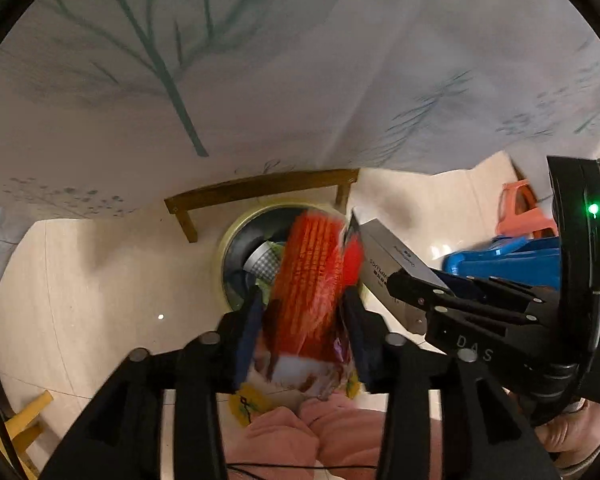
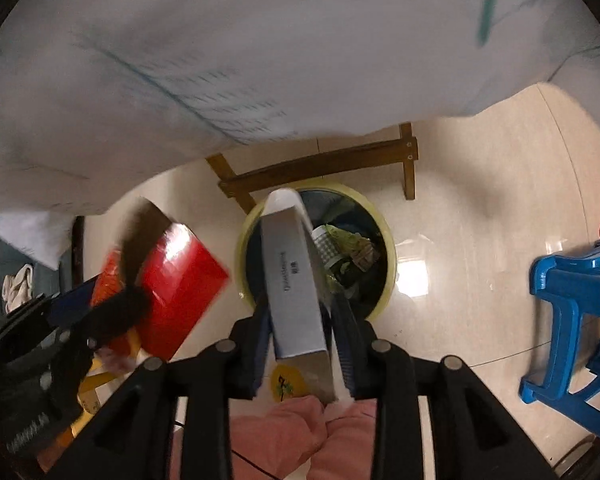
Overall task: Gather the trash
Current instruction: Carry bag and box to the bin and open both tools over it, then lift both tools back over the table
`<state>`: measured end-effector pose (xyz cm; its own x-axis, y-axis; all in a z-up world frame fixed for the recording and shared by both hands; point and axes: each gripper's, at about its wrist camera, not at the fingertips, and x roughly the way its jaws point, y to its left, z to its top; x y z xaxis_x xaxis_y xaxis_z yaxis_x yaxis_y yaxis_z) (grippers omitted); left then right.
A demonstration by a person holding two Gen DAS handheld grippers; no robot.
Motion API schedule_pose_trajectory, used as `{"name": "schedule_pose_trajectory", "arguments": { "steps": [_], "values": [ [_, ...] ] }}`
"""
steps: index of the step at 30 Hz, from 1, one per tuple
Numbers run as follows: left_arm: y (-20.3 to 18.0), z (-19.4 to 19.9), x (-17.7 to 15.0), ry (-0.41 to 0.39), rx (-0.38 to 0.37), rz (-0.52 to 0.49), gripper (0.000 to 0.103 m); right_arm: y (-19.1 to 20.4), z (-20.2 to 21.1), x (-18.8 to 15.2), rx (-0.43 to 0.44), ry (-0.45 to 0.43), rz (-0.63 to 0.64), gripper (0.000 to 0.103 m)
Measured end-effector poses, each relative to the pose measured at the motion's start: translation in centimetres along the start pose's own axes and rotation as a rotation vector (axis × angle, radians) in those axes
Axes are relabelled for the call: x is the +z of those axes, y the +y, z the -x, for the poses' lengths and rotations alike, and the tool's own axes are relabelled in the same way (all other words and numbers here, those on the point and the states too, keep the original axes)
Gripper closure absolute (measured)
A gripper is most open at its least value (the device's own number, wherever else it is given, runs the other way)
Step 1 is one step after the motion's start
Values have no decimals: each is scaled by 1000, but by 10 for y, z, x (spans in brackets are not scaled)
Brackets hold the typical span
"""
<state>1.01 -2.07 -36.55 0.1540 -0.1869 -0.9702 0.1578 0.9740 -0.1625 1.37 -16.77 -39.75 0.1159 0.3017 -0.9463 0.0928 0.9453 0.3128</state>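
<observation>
Hanging above the yellow-rimmed bin (image 2: 388, 280), both grippers point steeply down: the left gripper (image 1: 300, 312) has a red snack bag (image 1: 312, 276) between slackened jaws, the right gripper (image 2: 300, 320) a grey box (image 2: 292, 280), long axis aimed into the opening.

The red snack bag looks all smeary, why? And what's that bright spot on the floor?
Left wrist view: the crinkly red snack bag is streaked by motion blur. Right wrist view: it is blurred too, and the pale tiled floor mirrors a glare patch beside the round yellow-rimmed trash bin; the grey cardboard box stays sharp.
</observation>
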Motion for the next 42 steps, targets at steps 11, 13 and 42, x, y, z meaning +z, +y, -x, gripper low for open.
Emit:
{"name": "schedule_pose_trajectory", "arguments": {
  "steps": [11,13,42],
  "values": [
    [16,10,1,-82,58,36,30,11,-5,10,-48,-46,64,56],
    [17,19,1,-90,63,47,27,14,5,12,-54,-63,63,53],
    [-5,316,53,-377,85,57,19,90,280,25,11,-249,188,49]
  ]
}}
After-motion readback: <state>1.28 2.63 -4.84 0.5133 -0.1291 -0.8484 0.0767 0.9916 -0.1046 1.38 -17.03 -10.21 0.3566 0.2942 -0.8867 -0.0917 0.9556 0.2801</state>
